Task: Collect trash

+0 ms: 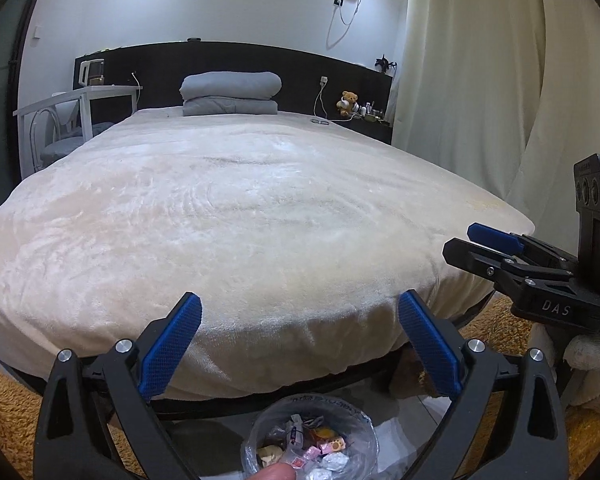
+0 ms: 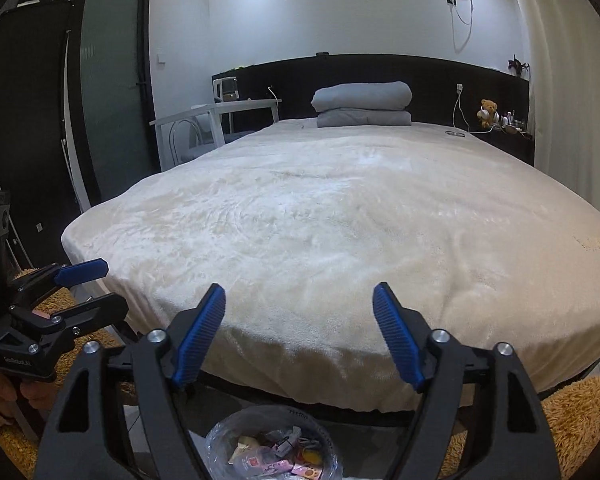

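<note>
A small bin lined with a clear plastic bag [image 1: 356,420] stands on the floor at the foot of the bed and holds several wrappers and crumpled papers [image 1: 312,446]; the bin also shows in the right wrist view [image 2: 324,436]. My left gripper [image 1: 300,308] is open and empty, held above the bin in front of the bed edge. My right gripper [image 2: 300,300] is open and empty beside it. Each gripper shows in the other's view, the right one [image 1: 460,242] and the left one [image 2: 116,286], both open.
A wide bed with a cream fleece blanket [image 1: 236,208] fills the view, with a folded grey duvet [image 1: 230,94] at the dark headboard. An orange shaggy rug [image 2: 580,412] lies beside the bed. A white desk and chair [image 1: 76,104] stand left, curtains [image 1: 492,80] right.
</note>
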A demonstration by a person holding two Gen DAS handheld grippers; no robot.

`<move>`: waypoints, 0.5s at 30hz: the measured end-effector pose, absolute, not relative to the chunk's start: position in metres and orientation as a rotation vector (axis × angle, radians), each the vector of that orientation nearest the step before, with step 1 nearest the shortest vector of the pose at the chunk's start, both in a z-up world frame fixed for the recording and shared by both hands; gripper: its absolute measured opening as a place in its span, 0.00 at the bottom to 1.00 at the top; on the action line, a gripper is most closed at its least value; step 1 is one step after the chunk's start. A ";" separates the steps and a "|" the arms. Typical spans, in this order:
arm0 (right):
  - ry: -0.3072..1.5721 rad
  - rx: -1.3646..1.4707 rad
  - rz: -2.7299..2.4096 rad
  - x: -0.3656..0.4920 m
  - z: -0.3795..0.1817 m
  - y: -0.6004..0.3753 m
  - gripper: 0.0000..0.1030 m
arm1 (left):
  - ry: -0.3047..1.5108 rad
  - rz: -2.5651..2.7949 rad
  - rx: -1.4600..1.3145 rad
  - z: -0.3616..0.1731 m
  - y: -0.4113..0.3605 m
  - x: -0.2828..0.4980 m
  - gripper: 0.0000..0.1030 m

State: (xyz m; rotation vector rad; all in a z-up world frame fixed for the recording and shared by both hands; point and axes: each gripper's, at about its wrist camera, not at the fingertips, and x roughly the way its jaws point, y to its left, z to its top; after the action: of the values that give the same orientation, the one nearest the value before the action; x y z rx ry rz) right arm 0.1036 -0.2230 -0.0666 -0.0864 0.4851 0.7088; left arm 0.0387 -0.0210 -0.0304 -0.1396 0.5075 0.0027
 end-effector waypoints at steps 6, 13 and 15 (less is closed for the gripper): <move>0.453 -0.075 0.730 0.104 -0.065 -0.227 0.95 | 0.516 0.010 -0.136 -0.033 -0.021 0.041 0.94; 0.431 -0.126 0.789 0.097 -0.066 -0.218 0.95 | 0.497 0.020 -0.133 -0.031 -0.020 0.037 0.94; 0.426 -0.134 0.799 0.095 -0.065 -0.217 0.95 | 0.494 0.024 -0.132 -0.030 -0.020 0.037 0.94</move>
State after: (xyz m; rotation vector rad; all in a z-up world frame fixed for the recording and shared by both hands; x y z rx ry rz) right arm 0.0945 -0.2167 -0.0648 -0.1344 0.4262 0.7990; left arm 0.0368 -0.0197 -0.0303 -0.1320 0.4936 0.0241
